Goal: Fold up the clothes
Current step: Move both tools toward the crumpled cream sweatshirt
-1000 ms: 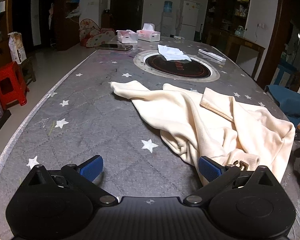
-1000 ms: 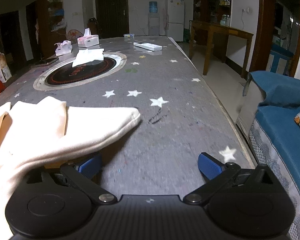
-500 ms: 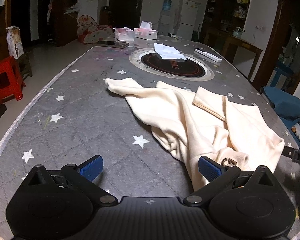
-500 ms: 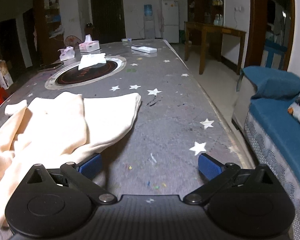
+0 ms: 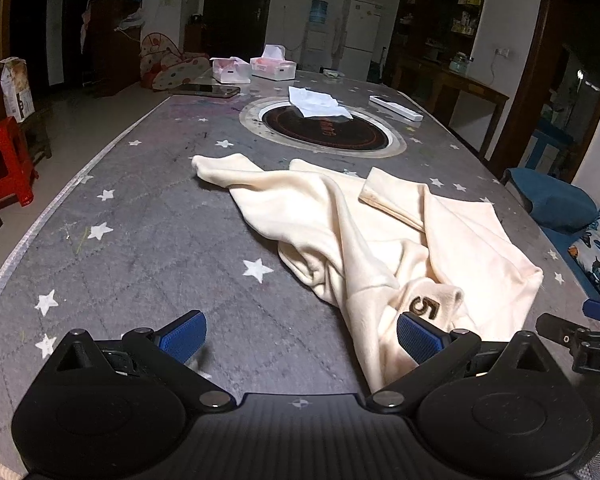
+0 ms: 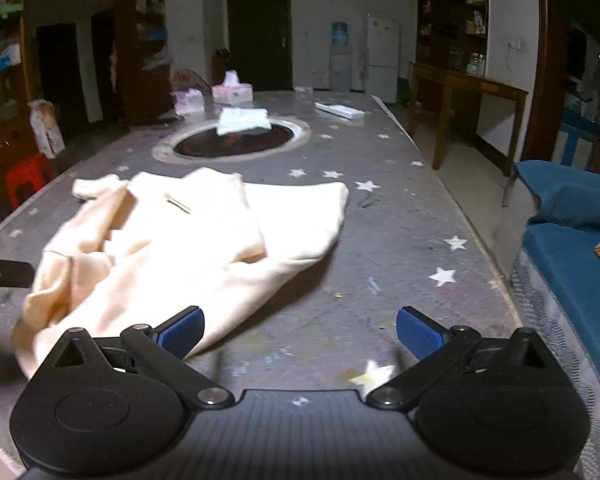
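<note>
A cream sweatshirt (image 5: 376,236) with a dark "5" patch (image 5: 424,307) lies crumpled on the grey star-patterned table (image 5: 140,240); one sleeve stretches toward the far left. My left gripper (image 5: 300,336) is open and empty above the near table edge, its right pad close to the cloth's near corner. In the right wrist view the sweatshirt (image 6: 188,240) lies left of centre. My right gripper (image 6: 300,332) is open and empty, its left pad near the cloth's hem. The right gripper's tip shows at the left view's right edge (image 5: 596,316).
A round black hotplate (image 5: 324,130) with a white cloth (image 5: 316,102) on it sits mid-table. Tissue boxes (image 5: 272,66), a phone (image 5: 206,90) and a remote (image 5: 396,108) lie at the far end. A blue sofa (image 6: 572,248) is right, a red stool (image 5: 4,164) left.
Both grippers have pulled back and risen from the sweatshirt. The "5" patch has come into the left wrist view. The cloth lies flatter in the right wrist view.
</note>
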`<state>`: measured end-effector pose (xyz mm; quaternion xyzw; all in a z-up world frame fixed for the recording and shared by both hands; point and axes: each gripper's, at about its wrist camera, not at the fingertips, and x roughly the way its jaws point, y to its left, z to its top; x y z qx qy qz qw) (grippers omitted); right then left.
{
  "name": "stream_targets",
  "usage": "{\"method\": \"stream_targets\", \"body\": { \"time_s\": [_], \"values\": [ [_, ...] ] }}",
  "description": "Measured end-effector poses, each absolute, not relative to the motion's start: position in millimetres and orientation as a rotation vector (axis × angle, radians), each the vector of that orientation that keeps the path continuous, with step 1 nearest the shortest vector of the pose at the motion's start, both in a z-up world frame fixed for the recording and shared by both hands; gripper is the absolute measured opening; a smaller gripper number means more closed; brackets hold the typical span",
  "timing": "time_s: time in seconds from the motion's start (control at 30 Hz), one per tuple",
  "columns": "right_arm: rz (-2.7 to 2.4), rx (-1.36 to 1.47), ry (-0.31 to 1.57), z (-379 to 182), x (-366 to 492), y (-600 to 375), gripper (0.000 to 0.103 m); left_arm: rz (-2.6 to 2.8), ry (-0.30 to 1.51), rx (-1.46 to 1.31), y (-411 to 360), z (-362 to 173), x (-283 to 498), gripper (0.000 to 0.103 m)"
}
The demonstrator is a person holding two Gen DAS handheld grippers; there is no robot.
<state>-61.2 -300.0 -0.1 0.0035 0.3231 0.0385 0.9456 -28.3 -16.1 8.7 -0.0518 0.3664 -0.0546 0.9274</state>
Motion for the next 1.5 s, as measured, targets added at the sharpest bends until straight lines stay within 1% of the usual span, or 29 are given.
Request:
{"method": "stream_targets", "body": {
  "time_s": [0.33, 0.67, 1.5],
  "values": [
    [0.110, 0.029, 0.645, 7, -75, -287, 0.103, -0.119, 0.751, -0.110, -18, 9, -39, 0.103],
    [0.132, -0.010, 0.646, 8, -80, -274, 0.103, -0.112, 0.771, -0.105, -18, 5, -43, 0.103],
    [0.184, -0.017, 0.668, 6, -69, -260, 0.103, -0.107, 0.796, -0.097, -21, 4, -31, 0.103]
  ]
}}
